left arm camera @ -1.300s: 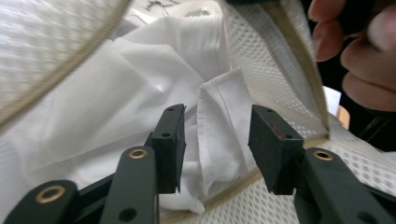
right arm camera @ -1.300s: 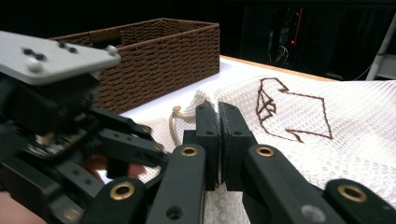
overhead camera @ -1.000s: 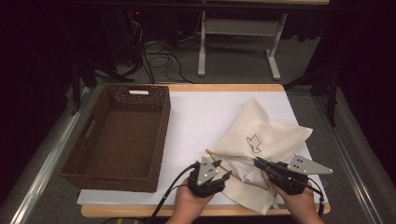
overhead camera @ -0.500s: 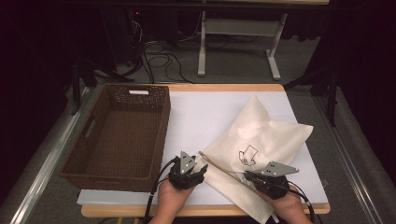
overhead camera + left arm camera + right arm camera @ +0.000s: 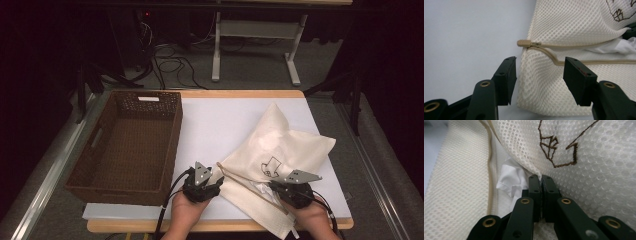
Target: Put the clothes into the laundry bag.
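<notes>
Mesh bag (image 5: 280, 150) lies on the right half of the white surface (image 5: 220, 125), zip edge toward the person; wicker basket (image 5: 125, 145) stands well apart on the left, nothing seen in it.

Right gripper (image 5: 541, 178): jaws pressed together on a fold of the bag's upper mesh layer at the opening, just below the embroidered mark (image 5: 556, 150). White cloth (image 5: 511, 181) shows inside the gap beside the zip track (image 5: 490, 170).

Left gripper (image 5: 539, 72): jaws have just been opening and now stand apart, straddling the bag's near corner without pinching it. Zip pull (image 5: 524, 43) sits at the corner end of the track, just beyond the pads.

Step in hand, as judged: bag partly unzipped, top layer held by the right gripper; left gripper lining up on the lower edge or the pull.

Next move calls for: left jaws closing on the lower mesh near the pull, or on the pull itself, then spreading against the right gripper's hold to widen the mouth. Mesh is limp, so the bite must be deep enough not to slip.
</notes>
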Available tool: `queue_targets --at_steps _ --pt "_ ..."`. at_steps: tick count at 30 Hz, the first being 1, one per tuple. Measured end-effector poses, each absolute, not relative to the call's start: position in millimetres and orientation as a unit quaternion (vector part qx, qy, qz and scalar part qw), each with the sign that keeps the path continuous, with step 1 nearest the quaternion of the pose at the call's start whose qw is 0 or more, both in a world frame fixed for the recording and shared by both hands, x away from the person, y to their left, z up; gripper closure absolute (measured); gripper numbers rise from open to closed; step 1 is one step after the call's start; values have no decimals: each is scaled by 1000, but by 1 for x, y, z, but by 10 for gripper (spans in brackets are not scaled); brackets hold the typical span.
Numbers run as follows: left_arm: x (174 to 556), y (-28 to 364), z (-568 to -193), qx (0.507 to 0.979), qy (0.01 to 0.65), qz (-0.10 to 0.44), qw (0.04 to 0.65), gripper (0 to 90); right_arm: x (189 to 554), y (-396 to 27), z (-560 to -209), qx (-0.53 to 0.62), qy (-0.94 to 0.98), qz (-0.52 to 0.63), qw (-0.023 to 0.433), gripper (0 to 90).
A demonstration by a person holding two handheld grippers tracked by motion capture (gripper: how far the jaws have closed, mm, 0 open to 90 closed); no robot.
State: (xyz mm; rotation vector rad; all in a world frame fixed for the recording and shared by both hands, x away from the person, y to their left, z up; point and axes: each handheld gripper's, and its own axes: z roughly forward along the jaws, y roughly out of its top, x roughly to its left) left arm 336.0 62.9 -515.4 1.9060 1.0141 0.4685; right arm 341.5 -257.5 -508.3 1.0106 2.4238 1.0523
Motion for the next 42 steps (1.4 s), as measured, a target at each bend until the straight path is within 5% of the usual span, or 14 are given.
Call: queue_targets --at_steps 6,12,18,21,24,29,42 --pt "341 60 -519 775 417 179 440 481 345 -266 -508 366 840 371 151 888" --pt "341 61 -518 781 408 161 445 820 345 -266 -508 365 839 373 154 887" --pt "310 62 -517 803 384 124 438 841 348 -269 -508 368 838 371 157 887" --pt "304 59 -512 800 377 128 448 813 352 -272 -507 373 835 372 159 886" --pt "308 59 -511 779 396 145 464 606 351 -273 -505 367 834 381 159 874" --pt "315 58 -507 762 401 177 476 403 340 -269 -491 346 826 419 150 796" --pt "333 41 -508 784 387 202 441 425 320 -301 -468 402 768 456 204 600"
